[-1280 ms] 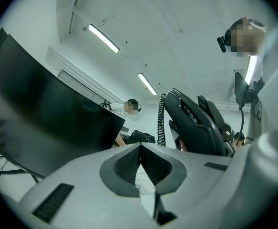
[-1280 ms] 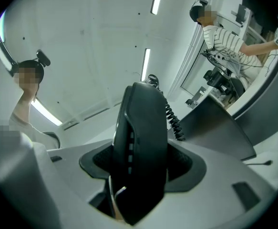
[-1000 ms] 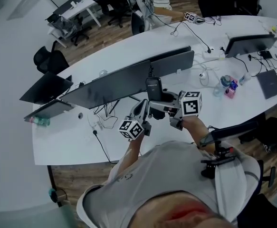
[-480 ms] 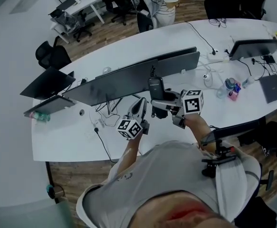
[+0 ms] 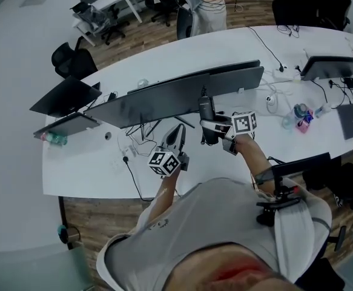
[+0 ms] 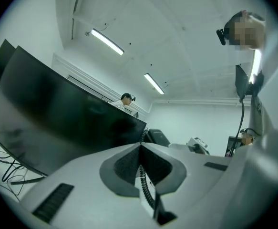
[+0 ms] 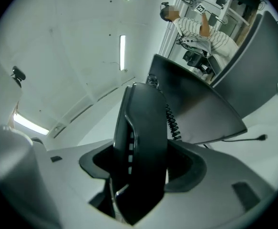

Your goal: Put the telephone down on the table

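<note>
1 telephone [image 5: 207, 110] in right gripper [image 5: 208, 127] has sunk toward table [image 5: 91, 168].

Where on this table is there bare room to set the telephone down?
Bare table lies left of the left gripper, between the front edge and the cables under the monitors. Behind the monitors is bare too. Crowded right, around the bottle and laptop.

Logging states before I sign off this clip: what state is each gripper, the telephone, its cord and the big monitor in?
right gripper: shut on the telephone handset
telephone handset: clamped upright, not released
left gripper: shut on the coiled cord
coiled cord: pinched
monitor: screen dark
</note>
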Demonstrator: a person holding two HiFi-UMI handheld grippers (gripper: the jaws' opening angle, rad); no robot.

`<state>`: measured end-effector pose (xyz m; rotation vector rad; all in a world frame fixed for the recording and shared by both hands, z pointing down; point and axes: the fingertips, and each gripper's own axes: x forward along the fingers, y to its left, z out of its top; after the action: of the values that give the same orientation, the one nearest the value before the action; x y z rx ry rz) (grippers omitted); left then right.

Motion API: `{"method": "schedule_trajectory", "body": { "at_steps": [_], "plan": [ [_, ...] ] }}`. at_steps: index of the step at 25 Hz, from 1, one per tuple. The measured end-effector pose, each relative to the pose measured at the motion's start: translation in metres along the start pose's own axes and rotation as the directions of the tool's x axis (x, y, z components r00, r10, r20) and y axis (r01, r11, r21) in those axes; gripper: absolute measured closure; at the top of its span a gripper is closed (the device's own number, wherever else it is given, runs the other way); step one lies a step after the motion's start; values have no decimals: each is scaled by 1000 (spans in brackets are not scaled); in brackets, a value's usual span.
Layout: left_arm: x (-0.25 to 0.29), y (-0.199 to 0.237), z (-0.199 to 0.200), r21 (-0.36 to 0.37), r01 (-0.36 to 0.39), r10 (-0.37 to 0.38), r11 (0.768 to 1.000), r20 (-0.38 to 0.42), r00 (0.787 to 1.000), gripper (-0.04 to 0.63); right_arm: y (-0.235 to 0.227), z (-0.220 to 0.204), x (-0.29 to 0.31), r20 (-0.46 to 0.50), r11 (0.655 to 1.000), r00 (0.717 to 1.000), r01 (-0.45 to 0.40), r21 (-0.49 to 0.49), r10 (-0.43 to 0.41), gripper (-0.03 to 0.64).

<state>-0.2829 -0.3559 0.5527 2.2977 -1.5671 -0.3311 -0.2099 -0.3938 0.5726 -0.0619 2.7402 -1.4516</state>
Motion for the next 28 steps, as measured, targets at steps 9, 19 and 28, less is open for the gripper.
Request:
{"method": "schedule_trajectory", "body": {
  "at_steps": [9,19,28],
  "plan": [
    [-1,6,3,6,-22,22,1000,-5,1000,584,-150,-90,20,-204,963,967,192,190,-153,322],
    [-7,12,3,7,-41,41,999,-7,999,584,-277,-212,-9,-520,831,755,538,142,-400,322],
    [-24,21,0,-6,-63,62,998,-26,998,584,-300,-241,-25,-579,786,653,618,35,-488,322]
  ]
}}
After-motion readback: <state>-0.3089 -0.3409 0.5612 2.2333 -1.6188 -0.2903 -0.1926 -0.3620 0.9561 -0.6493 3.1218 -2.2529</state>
